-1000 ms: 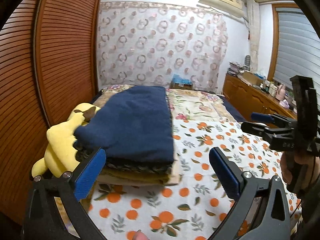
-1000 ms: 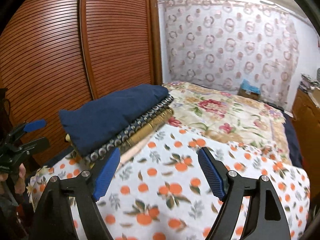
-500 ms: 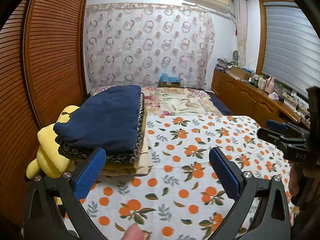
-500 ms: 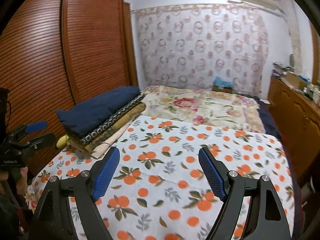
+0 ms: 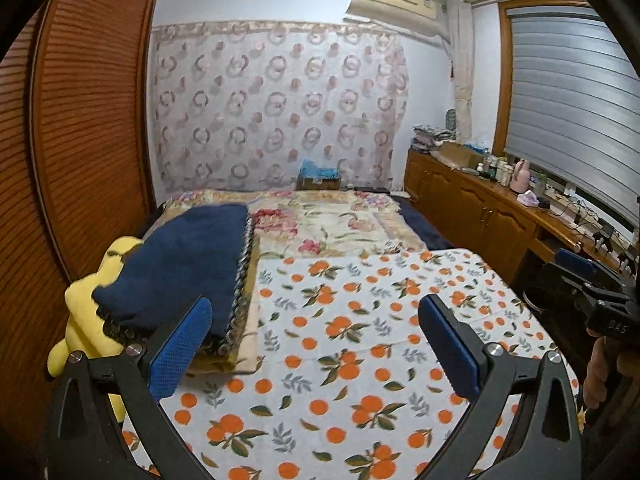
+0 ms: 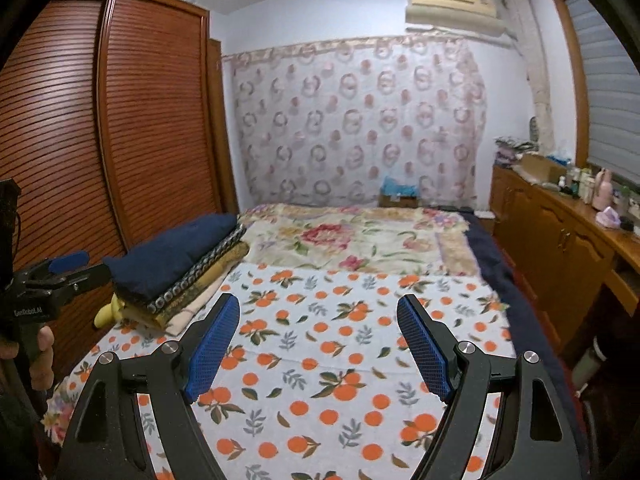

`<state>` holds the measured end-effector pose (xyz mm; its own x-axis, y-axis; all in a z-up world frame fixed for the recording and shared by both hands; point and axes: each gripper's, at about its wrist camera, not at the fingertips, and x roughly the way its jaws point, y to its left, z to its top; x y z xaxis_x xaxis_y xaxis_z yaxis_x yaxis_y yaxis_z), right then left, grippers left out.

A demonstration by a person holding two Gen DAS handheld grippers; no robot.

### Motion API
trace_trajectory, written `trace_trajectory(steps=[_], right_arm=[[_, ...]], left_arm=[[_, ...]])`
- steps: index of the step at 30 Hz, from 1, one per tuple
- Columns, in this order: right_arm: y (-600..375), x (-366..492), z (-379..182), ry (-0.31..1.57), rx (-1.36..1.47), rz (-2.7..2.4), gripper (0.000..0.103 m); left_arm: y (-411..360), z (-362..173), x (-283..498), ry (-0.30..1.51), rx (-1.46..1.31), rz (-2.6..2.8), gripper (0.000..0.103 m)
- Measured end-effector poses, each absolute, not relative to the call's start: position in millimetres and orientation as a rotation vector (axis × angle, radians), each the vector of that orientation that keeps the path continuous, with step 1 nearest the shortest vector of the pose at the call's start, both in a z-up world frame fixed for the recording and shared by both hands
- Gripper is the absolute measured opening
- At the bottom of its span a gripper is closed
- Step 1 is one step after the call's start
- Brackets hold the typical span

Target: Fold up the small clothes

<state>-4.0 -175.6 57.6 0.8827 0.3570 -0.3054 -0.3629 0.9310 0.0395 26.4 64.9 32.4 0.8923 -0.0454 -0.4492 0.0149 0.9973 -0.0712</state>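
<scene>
My left tool (image 5: 316,352) and right tool (image 6: 318,350) both gape released over the bed (image 6: 320,344); the folded stack (image 6: 176,272) lies ahead-left of them, long axis running away from me

orange-print sheet (image 5: 360,320) open ahead, folded stack (image 5: 192,264) blocking its left edge

Both hand-held grippers have drawn back from the stack of folded clothes (image 5: 188,264) and risen a little. In the left view the stack now lies farther away and more of the orange-print sheet (image 5: 360,320) shows. The right hand-held gripper (image 6: 318,344) has swung toward the middle of the bed, leaving the stack at its left.
</scene>
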Motion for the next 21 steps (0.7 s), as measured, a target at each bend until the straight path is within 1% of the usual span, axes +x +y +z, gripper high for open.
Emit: trace_trajectory(steps=[11, 21], right_arm=[[-184, -47, 80, 0.237, -0.028, 0.276, 0.083], [-181, -32, 72, 0.226, -0.021, 0.289, 0.083]], left_arm=[[43, 68, 11, 0.38, -0.037, -0.061, 0.103], [44, 71, 6, 0.374, -0.027, -0.044, 0.103]])
